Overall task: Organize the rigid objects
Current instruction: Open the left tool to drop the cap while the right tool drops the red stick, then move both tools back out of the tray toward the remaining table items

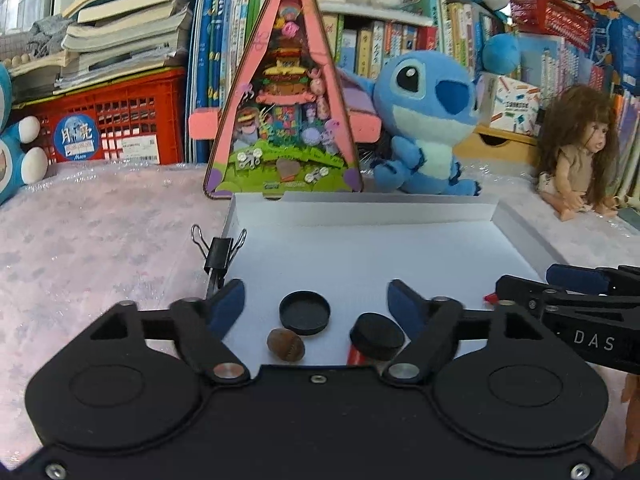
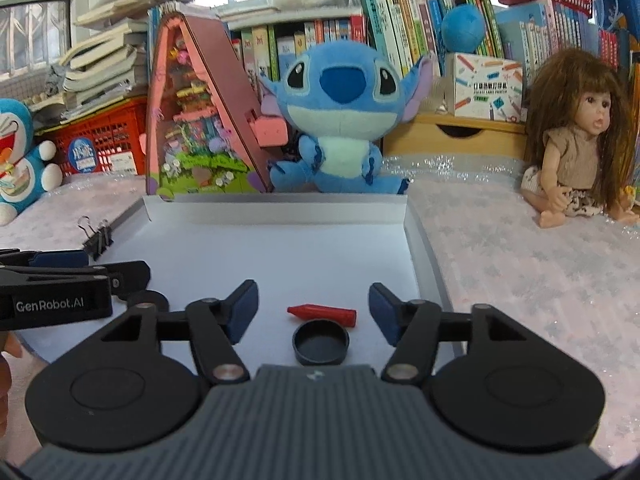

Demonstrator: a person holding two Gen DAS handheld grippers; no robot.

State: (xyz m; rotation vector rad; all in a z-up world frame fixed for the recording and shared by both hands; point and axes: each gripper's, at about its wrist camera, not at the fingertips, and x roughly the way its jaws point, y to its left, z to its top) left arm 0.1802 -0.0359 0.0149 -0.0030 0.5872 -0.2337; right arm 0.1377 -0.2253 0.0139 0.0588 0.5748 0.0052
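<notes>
The red crayon lay in the white tray between our right gripper jaws, released; left gripper also released. It looked light, stiff, best pinched mid-barrel.

Pink cloth (white tray atop)

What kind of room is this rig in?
Probably a child's room or home study corner. Packed bookshelves, a blue plush toy and a long-haired doll sit behind the white tray, which rests on a pink covered surface.
</notes>
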